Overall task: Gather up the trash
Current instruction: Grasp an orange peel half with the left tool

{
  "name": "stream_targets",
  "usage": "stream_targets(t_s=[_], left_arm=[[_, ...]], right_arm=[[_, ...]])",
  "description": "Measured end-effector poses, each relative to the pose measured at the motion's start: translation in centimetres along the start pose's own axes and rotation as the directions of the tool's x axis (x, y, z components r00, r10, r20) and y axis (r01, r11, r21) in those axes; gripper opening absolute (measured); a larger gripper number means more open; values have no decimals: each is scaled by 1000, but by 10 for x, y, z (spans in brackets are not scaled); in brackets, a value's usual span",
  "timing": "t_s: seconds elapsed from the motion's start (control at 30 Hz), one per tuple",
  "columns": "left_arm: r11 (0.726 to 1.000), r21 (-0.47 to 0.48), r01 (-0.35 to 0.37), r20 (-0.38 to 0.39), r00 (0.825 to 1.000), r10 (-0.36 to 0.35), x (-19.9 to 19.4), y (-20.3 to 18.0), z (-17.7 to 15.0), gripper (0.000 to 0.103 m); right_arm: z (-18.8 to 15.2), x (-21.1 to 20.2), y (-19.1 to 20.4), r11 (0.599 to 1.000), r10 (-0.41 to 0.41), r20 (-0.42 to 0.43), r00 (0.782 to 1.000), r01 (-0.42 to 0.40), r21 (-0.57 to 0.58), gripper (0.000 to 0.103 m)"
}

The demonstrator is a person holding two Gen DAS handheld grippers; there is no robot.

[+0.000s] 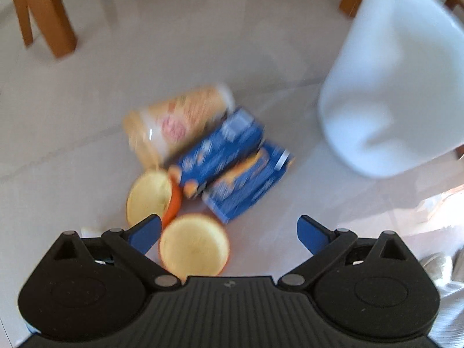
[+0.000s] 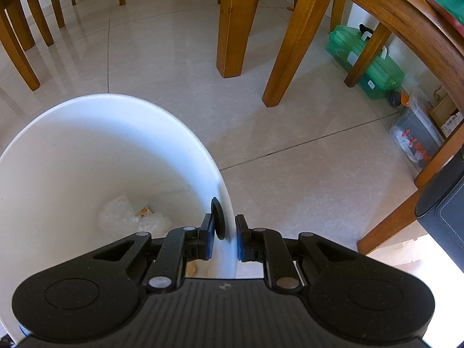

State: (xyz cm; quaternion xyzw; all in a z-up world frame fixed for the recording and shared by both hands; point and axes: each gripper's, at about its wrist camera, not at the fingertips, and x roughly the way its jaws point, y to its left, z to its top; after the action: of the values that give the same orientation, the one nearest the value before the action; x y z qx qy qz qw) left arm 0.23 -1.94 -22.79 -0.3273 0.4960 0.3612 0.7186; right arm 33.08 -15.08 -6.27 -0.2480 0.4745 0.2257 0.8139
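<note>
Overhead, left tongs (image 1: 229, 230) spread, right tongs (image 2: 224, 239) clamping bin rim (image 2: 223, 191)

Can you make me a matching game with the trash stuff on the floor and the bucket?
Things:
1. white bin
2. two blue boxes
3. left gripper
4. orange peel half

States:
a. open, above the trash pile
b. lying side by side on the floor
c. rim pinched by the right gripper
d. pale inside facing up, just ahead of the open fingers

Pairs: 1-c, 2-b, 3-a, 4-d
</note>
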Motion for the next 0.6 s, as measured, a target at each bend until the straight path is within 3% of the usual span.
stream_targets(t_s=[0.1, 0.27, 0.6], left_arm=[[999, -21, -39, -62, 997, 38, 24, 9, -14, 99], [996, -48, -74, -98, 993, 69, 50, 22, -23, 99], [989, -69, -133, -113, 986, 125, 78, 33, -28, 98]], right_arm=[[0, 0, 0, 1000, -1, 0, 1000, 1, -1, 18], [0, 0, 0, 1000, -1, 1, 1000, 1, -2, 18], [0, 0, 0, 1000, -2, 1, 1000, 2, -3, 18]])
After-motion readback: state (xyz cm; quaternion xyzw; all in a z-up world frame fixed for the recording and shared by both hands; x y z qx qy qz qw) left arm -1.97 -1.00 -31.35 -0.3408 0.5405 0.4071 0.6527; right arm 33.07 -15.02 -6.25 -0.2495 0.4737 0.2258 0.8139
